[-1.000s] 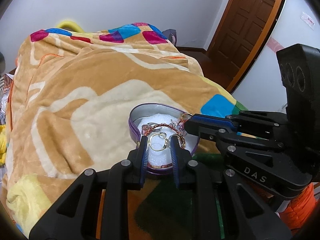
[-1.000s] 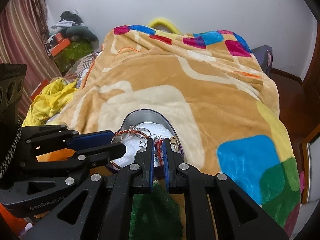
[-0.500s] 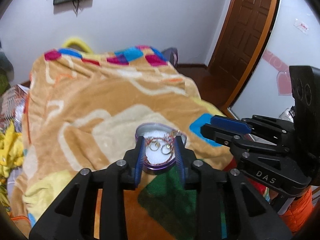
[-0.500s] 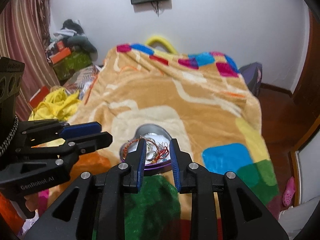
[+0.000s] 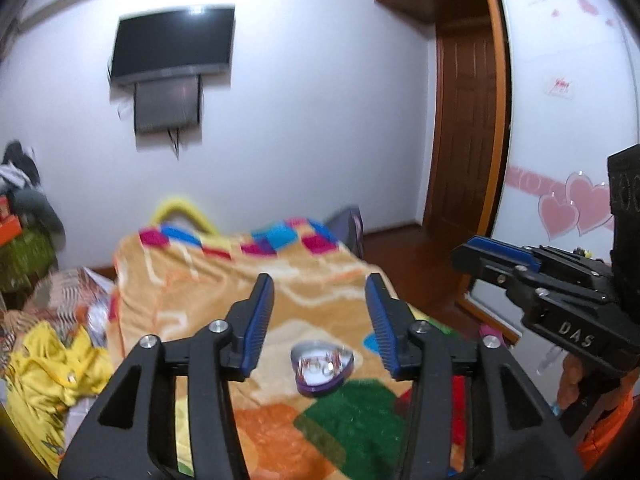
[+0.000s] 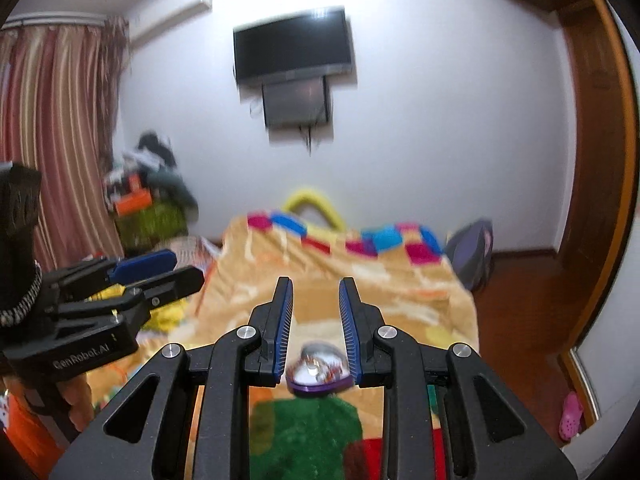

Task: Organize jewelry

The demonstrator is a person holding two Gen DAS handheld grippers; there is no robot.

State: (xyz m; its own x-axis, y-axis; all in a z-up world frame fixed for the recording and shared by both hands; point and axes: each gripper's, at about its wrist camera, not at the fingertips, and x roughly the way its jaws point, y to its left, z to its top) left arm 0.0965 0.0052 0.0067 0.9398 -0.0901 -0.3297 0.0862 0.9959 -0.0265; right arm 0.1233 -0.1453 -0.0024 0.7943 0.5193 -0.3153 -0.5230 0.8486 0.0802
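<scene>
Both grippers have lifted away from the heart-shaped tin (image 5: 322, 368); left gripper (image 5: 320, 320) fingers are opening, right gripper (image 6: 316, 320) fingers slightly apart, both empty. Tin rests on the bed blanket (image 5: 200, 300), its light, tangly jewelry best pinched singly.

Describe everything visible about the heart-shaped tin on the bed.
The heart-shaped tin is a small, shallow, lidless container with a purple outer wall and a shiny, metallic-looking inside. It lies flat on the patterned blanket, near its green patch. Inside, over something white, sits a blurred tangle of jewelry: ring shapes and reddish strands; single pieces cannot be told apart. Nothing but the blanket touches the tin; neither gripper reaches it.
</scene>
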